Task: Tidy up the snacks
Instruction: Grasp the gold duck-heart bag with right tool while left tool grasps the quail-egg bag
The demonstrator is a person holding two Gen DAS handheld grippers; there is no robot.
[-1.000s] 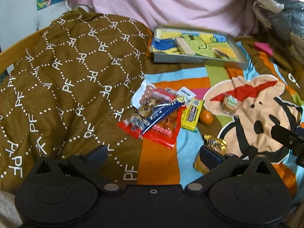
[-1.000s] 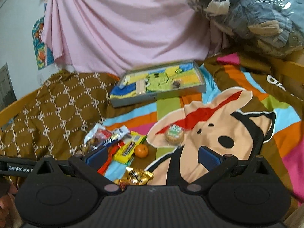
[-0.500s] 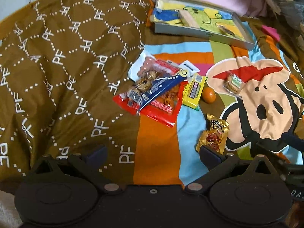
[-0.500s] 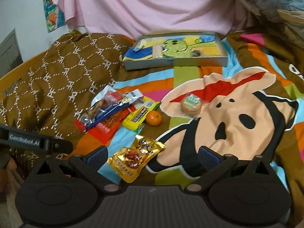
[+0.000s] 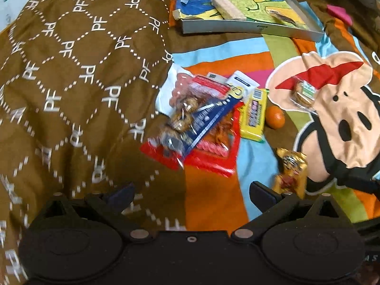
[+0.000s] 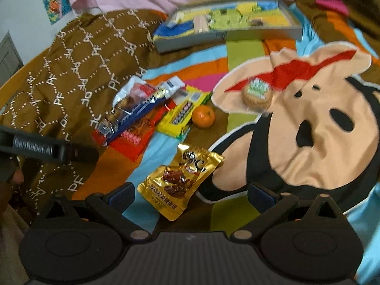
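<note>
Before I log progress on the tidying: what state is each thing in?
Tray: open, holding two snacks.
Gold packet: sealed, flat, between right gripper fingers, ungrasped.
Orange: whole, loose.
Snack pile: overlapping, unsorted.
Left gripper: open, empty.

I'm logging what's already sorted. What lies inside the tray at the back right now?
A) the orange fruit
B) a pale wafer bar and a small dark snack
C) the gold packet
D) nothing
B: the tray holds a pale wafer bar and a small dark snack; the orange fruit and gold packet lie on the blanket.
</note>
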